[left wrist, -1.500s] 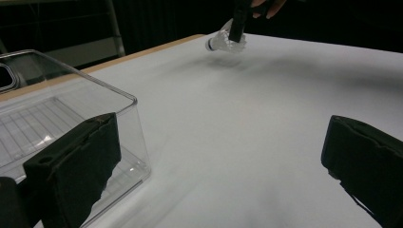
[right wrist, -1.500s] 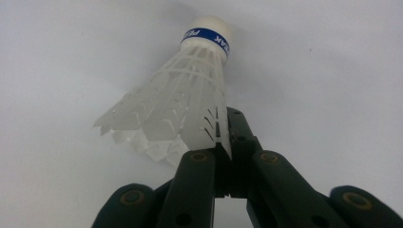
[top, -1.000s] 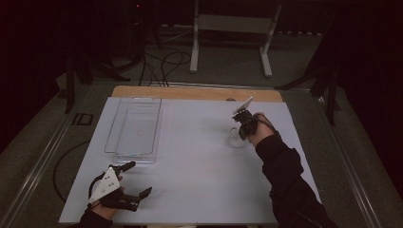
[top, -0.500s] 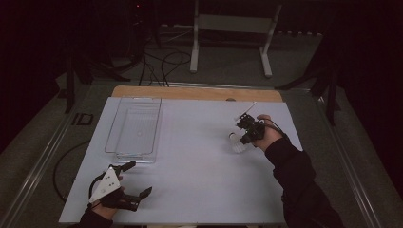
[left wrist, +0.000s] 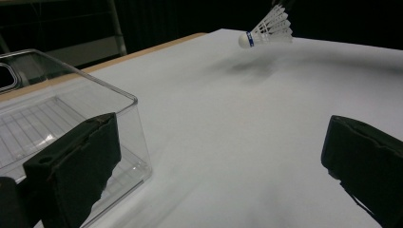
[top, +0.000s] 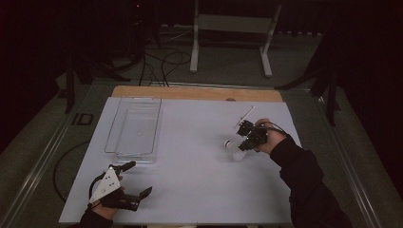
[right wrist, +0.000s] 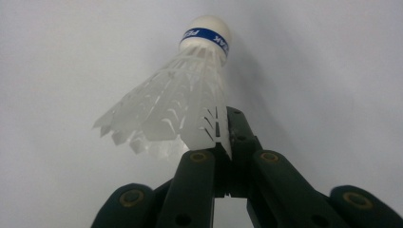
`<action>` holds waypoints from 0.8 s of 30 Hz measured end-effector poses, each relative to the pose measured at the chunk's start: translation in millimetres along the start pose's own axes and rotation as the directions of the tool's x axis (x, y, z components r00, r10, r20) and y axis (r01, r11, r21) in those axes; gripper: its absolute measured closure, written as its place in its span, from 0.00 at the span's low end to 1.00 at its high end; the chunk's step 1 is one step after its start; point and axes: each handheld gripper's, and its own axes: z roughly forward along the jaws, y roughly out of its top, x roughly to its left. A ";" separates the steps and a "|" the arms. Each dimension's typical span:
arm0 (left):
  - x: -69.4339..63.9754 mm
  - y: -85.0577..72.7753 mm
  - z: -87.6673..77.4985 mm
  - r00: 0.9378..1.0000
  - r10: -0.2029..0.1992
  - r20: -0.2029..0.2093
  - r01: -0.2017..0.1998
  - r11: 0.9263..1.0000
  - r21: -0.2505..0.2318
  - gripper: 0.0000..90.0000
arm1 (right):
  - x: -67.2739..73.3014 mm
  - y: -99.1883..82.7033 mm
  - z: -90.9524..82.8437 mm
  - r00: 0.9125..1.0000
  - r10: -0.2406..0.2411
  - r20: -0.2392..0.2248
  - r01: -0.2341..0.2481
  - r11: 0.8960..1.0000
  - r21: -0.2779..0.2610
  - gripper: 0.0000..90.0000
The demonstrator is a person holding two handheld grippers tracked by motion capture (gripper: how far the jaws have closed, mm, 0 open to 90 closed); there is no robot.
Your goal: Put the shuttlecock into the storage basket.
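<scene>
A white plastic shuttlecock (right wrist: pixel 180 104) with a blue band under its cork hangs above the white table, pinched by the edge of its skirt. My right gripper (top: pixel 242 145) is shut on that skirt rim at the table's right middle, cork pointing left; the shuttlecock (top: pixel 234 148) floats clear of the surface, as the left gripper view also shows (left wrist: pixel 268 29). A clear plastic bin (top: pixel 135 127) stands at the left, and its near corner (left wrist: pixel 71 118) sits just past my left jaw. My left gripper (top: pixel 138 178) rests open near the front left edge, nothing between its jaws.
The white table sheet (top: pixel 195 171) spreads between the bin and the right hand. A wooden strip (top: pixel 190 92) runs along the far edge. Beyond it stand a white metal stand (top: pixel 233 28) and cables on the dark floor.
My right hand has carried the shuttlecock a little toward the near side and lifted it slightly off the table. The left gripper has stayed put.
</scene>
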 end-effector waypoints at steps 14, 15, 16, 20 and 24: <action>-1.0 0.2 0.9 1.000 0.002 0.006 -0.002 1.000 0.009 0.00 | 18.6 -6.5 -2.2 0.980 -0.187 -0.067 0.186 0.982 -0.022 1.00; -1.1 0.2 1.0 1.000 0.002 0.008 -0.002 1.000 0.010 0.00 | 23.7 -6.5 -4.0 0.975 -0.208 -0.081 0.206 0.978 -0.028 1.00; -1.3 0.3 1.0 1.000 0.002 0.010 -0.003 1.000 0.012 0.00 | 23.7 -6.5 -4.0 0.975 -0.208 -0.081 0.206 0.978 -0.028 1.00; -3.0 1.1 1.9 1.000 0.011 0.017 -0.012 1.000 0.017 0.00 | 34.6 -4.2 -7.3 0.961 -0.252 -0.113 0.248 0.968 -0.044 1.00; -4.0 3.2 2.1 1.000 0.013 0.026 -0.014 1.000 0.022 0.00 | 41.9 -2.5 -7.2 0.952 -0.281 -0.120 0.278 0.960 -0.041 1.00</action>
